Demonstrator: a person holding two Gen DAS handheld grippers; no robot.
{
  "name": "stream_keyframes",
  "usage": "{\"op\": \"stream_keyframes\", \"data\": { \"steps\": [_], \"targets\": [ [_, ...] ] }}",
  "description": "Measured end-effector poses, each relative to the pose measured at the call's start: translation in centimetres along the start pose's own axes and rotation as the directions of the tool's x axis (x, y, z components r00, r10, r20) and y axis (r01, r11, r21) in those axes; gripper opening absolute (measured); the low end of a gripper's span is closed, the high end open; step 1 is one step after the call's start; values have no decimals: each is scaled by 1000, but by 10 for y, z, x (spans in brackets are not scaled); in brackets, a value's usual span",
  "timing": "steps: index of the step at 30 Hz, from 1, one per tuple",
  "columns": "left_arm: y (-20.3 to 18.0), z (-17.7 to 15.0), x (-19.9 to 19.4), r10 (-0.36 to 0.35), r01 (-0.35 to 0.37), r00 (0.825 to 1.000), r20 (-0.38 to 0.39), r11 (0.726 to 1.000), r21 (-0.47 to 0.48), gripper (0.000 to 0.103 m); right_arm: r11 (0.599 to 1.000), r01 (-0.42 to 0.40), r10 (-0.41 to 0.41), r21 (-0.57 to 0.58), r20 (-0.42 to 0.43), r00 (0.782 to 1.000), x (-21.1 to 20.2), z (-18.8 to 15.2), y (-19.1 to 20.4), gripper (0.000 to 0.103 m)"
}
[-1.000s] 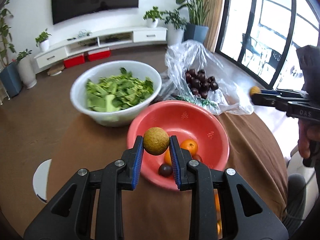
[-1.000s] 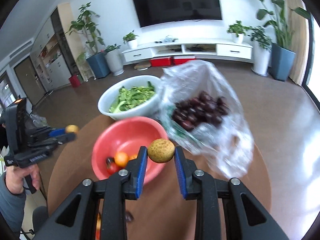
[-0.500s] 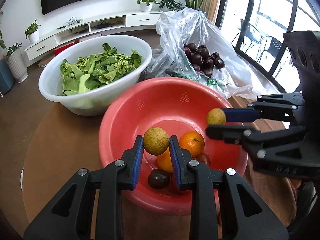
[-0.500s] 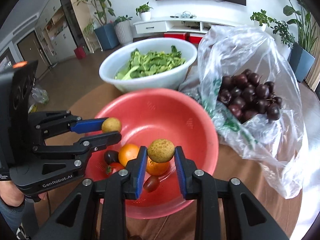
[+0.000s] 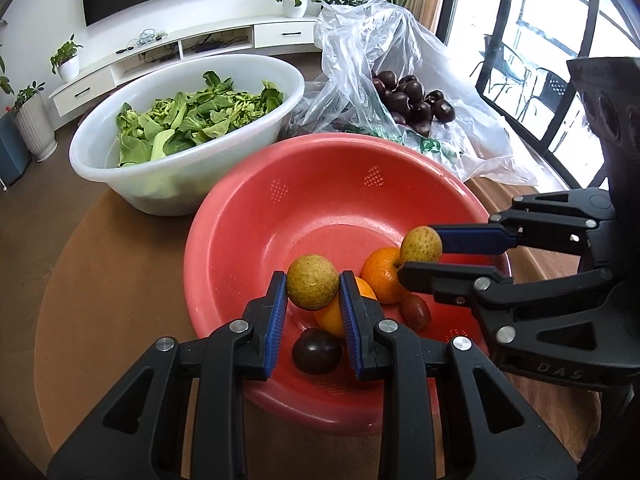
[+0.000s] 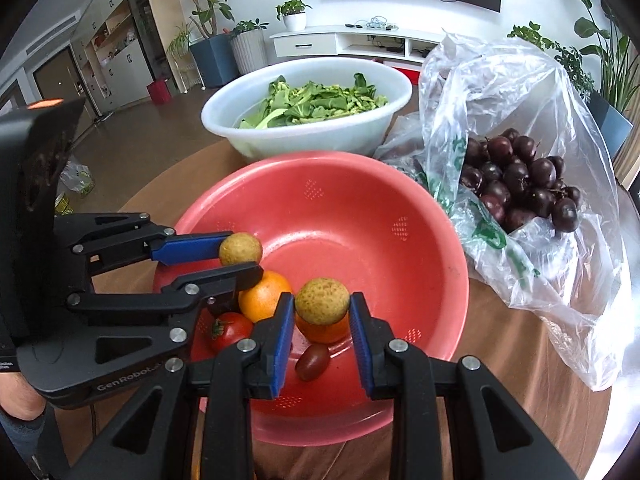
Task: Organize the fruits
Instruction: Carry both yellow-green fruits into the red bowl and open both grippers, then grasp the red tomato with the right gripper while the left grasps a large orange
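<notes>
surface (image 5: 100, 272): round brown top that everything sits on, pretty crowded

plastic bag (image 6: 532, 152): clear, crumpled, just to the right of the red bowl and touching its rim in the right wrist view; a pile of dark plums (image 6: 520, 180) shows through it

white bowl (image 5: 168, 184): right behind the red bowl, rims nearly touching, full of leafy greens (image 5: 192, 116)

red bowl (image 5: 248, 240): the landmark here, closest to both cameras, with little drain holes in its wall

oranges (image 6: 262, 296): two of them on the red bowl's floor, one partly hidden behind each held fruit

tomato (image 6: 228, 330): red, green stem, on the red bowl's floor by the near-left orange, under the left tool

small stuff in the red bowl: one dark plum (image 5: 316, 350) and one little oval reddish tomato (image 6: 313, 362), both at the near side of the floor

left gripper (image 5: 313, 312): over the near-left part of the red bowl, jaws narrow and clamped on a round yellow-brown speckled fruit (image 5: 313, 288), held above the oranges

right gripper (image 6: 322, 318): over the near-right part of the red bowl, jaws also pinching a second speckled fruit (image 6: 322, 300) of the same kind, clear of the bowl's floor

the two tools: side by side, tips close together, each fruit hanging above the pile, neither touching it as far as I can see
</notes>
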State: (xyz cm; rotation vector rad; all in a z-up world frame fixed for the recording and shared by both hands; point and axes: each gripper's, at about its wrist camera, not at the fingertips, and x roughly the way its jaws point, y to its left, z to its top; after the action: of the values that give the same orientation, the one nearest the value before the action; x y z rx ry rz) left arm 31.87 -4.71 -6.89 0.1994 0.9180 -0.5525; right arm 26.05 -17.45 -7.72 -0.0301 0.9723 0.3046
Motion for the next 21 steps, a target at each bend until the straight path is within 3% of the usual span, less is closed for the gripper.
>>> {"op": "stream_keyframes", "data": {
  "steps": [3,5,6,7,11,14,17,19,21],
  "targets": [
    [0,0,-1,7,-7,1000,2,1000,-3,25,1000,0,0,-4,-3,1000,4,-3,2,31],
    [0,-1,-1,16,-16,1000,3,1000,-9,30,1000,3,-3,-9,-3,1000,4,-4,2,31],
    [0,-1,-1,23,-23,1000,3,1000,-9,40,1000,6,-6,-11,-5,1000,4,-4,3,34],
    [2,-1,-2,23,-23,1000,9,1000,-15,43,1000,9,-9,-12,-3,1000,4,-4,4,36],
    [0,-3,-5,25,-25,1000,13,1000,-10,47,1000,19,-19,-6,6,1000,1,-8,2,44],
    [-1,-6,-13,30,-29,999,28,999,-14,56,1000,20,-20,-1,18,1000,-6,-13,0,48],
    [-3,-12,-27,17,-16,998,57,1000,-21,70,1000,26,-27,4,40,999,-20,-20,-1,48],
    [-7,-17,-39,28,-26,996,80,999,-21,93,1000,25,-25,10,61,998,-31,-25,-2,49],
    [-11,-24,-53,25,-23,995,101,999,-22,94,1000,14,-16,27,85,996,-46,-35,-3,52]
  ]
}}
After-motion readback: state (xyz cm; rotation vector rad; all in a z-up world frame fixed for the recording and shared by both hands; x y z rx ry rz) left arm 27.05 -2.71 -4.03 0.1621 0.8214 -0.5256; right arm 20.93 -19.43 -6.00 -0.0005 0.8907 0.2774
